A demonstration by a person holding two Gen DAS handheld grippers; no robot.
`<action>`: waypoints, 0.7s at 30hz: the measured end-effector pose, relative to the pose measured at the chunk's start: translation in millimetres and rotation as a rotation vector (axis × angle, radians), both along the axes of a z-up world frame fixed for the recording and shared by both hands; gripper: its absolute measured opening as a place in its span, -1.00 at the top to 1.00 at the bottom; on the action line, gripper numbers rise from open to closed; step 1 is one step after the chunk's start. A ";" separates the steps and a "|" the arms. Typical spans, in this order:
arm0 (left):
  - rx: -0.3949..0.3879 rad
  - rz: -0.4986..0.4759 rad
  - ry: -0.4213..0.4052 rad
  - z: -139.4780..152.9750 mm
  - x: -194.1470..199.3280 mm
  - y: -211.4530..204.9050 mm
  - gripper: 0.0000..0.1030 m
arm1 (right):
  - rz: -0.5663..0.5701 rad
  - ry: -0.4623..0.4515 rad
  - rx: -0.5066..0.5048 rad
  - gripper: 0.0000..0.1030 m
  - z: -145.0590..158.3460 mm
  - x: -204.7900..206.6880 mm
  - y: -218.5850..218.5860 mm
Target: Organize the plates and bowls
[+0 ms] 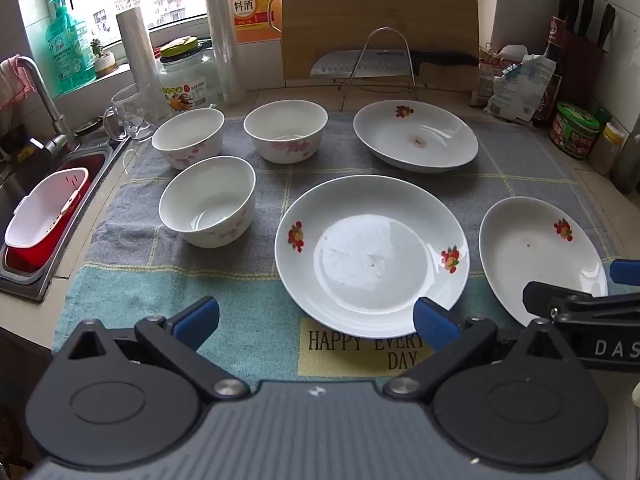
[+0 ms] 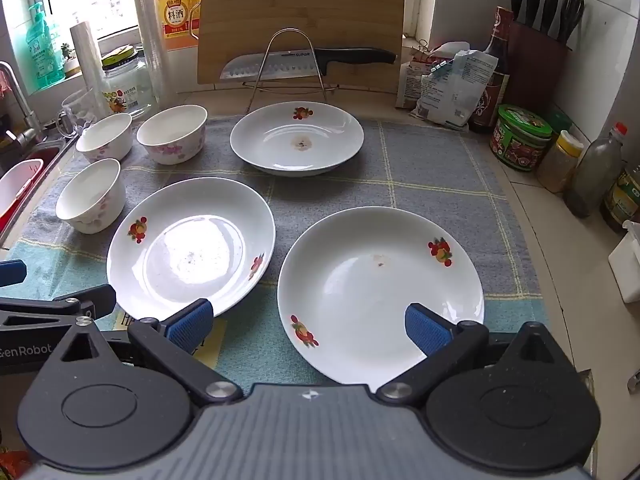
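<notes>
Jaws of both grippers stand wide apart, gripping nothing. Left gripper (image 1: 316, 320) hovers over the near rim of the middle plate (image 1: 372, 256); right gripper (image 2: 308, 326) over the near rim of the right plate (image 2: 380, 292). Far plate (image 2: 297, 138) lies beyond the middle plate, just before the cutting board (image 2: 302, 20). Three bowls (image 1: 208, 200) (image 1: 188, 138) (image 1: 285, 130) cluster left of the middle plate, upright, apart, all empty. Everything sits on the towel (image 2: 432, 168).
</notes>
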State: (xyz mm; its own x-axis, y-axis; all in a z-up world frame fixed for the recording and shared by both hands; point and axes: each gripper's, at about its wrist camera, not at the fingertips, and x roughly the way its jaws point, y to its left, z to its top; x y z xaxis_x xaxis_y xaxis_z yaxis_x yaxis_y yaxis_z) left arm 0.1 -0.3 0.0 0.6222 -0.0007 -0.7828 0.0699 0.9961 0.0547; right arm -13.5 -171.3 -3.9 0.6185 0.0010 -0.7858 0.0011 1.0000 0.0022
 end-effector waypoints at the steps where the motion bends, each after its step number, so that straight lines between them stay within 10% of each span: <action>1: 0.003 0.000 0.000 0.0 0.0 -0.4 -0.99 | -0.001 0.005 0.003 -1.00 0.0 0.0 0.2; 21: -0.004 0.014 -0.006 1.4 -4.3 -0.3 -0.99 | 0.010 0.001 0.015 -1.00 1.9 -2.1 -0.7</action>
